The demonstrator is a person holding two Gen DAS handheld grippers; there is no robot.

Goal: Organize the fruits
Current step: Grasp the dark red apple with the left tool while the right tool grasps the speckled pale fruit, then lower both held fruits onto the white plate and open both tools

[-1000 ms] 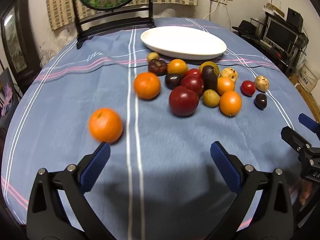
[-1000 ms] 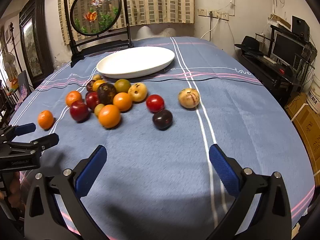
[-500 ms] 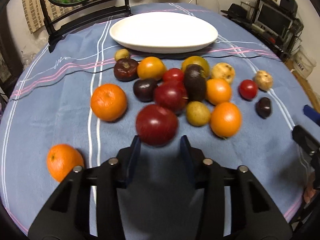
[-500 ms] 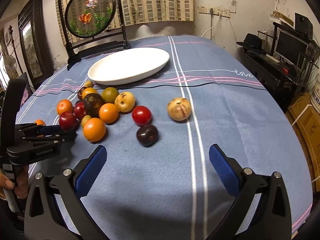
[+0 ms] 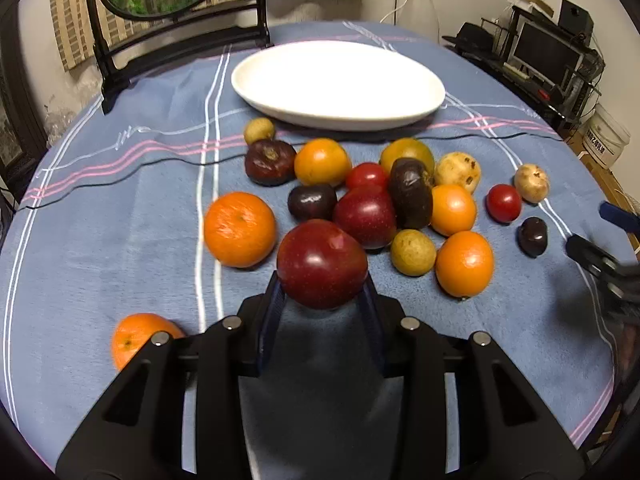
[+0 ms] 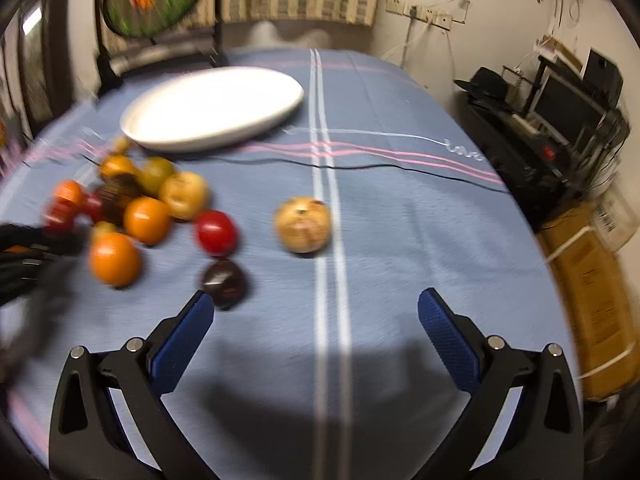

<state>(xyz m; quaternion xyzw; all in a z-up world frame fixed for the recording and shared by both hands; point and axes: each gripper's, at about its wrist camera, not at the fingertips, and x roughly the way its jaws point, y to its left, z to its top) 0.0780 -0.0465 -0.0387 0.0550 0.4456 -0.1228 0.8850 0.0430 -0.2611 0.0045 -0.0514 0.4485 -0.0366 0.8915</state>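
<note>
- The oval white ceramic plate [image 5: 338,84] holds nothing yet, so by my reading the sorting has barely begun; every fruit still lies on the blue striped cloth of the worktop [image 5: 120,216] on the near side of the plate.
- The left hand-held gripper [image 5: 322,312] pinches the large dark-red round apple [image 5: 322,264] at the near edge of the heap, its blue pads [image 5: 272,312] pressed against the apple's flanks. Whether the apple has left the cloth I cannot tell.
- The right hand-held gripper [image 6: 316,320] stands spread wide with nothing between its pads, near the small dark purple plum [image 6: 223,280] that lies well in front of the plate.
- Left to do: carry the apple to the plate, then the oranges, tomatoes, plums and pale fruits.
- Against the frame a second earlier: the left jaws have just been closing, from wide and empty to a grip on the apple, and the heap looms nearer. The right view has swung toward the tan mottled round fruit [image 6: 303,224] and is blurred.
</note>
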